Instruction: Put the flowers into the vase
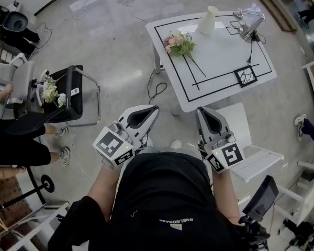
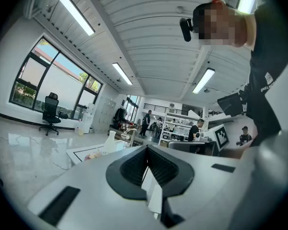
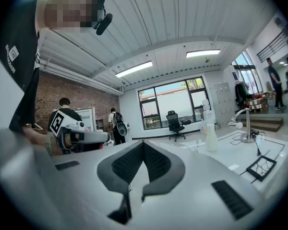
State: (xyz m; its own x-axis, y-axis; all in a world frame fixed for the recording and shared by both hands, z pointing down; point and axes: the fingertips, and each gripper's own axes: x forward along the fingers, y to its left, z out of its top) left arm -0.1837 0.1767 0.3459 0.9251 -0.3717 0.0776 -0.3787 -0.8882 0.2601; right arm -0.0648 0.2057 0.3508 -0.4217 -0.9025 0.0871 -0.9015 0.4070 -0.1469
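Item count:

- Grippers: two, my left gripper [image 1: 149, 113] and my right gripper [image 1: 205, 115], one pair of jaws each
- Marker cubes: two, left cube [image 1: 112, 146] and right cube [image 1: 227, 156]
- Counter [image 1: 225, 85]: one, white with black lines
- Vase [image 1: 209, 20]: one, white, upright on the counter
- Flower bunches: two, first bunch [image 1: 179, 44] lying on the counter, second bunch [image 1: 49, 91] on the black chair [image 1: 76, 106]
- Black chair: one
- Desk lamp [image 1: 249, 25]: one, on the counter
- Black-framed square panel [image 1: 246, 76]: one, on the counter
- White chair [image 1: 239, 120]: one
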